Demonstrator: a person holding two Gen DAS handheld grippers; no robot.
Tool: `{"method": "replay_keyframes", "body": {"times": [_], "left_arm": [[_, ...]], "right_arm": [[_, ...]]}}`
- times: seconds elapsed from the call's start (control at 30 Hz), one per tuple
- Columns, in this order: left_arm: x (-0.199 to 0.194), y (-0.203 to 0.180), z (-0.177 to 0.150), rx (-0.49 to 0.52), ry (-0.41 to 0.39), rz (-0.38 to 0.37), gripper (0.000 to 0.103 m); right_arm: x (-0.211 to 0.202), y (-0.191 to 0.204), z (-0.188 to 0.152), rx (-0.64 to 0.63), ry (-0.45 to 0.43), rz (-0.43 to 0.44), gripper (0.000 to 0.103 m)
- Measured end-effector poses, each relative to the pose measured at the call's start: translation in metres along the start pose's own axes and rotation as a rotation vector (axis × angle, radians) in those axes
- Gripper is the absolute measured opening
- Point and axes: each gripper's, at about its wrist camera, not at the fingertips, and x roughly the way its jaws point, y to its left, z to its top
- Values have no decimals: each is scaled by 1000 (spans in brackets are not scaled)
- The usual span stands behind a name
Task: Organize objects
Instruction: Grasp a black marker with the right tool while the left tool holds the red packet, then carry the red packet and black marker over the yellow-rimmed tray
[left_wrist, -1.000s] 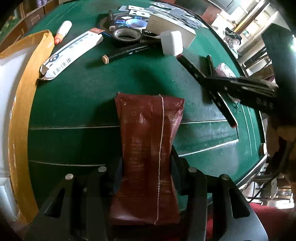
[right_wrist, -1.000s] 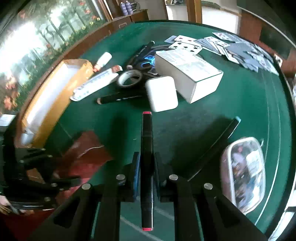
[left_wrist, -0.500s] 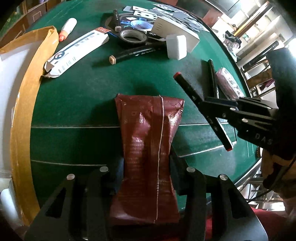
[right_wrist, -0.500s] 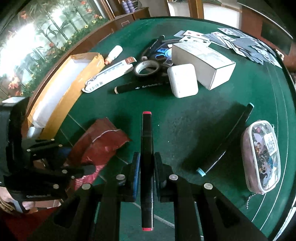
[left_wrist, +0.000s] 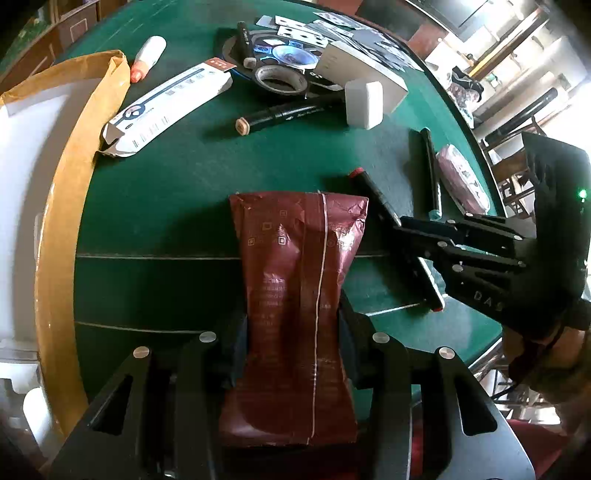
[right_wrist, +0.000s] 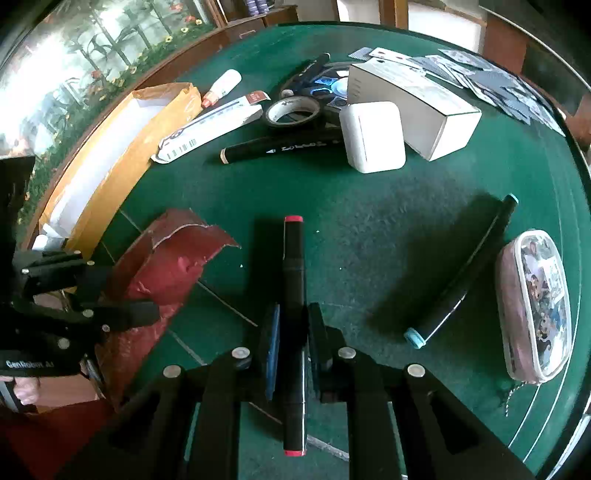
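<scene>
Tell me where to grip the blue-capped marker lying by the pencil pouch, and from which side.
Grip the blue-capped marker at mid-barrel, coming from above, fingers closing across its width. It lies flat and slim on the felt; the pencil pouch crowds its right side, so a sideways approach looks cramped.

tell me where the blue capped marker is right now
In the right wrist view, the blue-capped marker lies on the green table's right side, between the held red-capped marker and the clear pouch.

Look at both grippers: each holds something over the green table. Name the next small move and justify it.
Probably swing the left gripper left to carry the red packet over the open box. The packet is already clamped, the box lies just to its left, and the right gripper holds its marker clear on the other side.
</scene>
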Motion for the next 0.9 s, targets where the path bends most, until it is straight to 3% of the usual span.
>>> {"method": "replay_keyframes", "body": {"times": [0.37, 0.9], "left_arm": [[-17, 18, 0, -12, -17, 0, 41], [-72, 66, -4, -64, -110, 24, 41]], "right_arm": [[-4, 7, 3, 29, -32, 2, 13], [-9, 64, 45, -46, -76, 80, 13]]}}
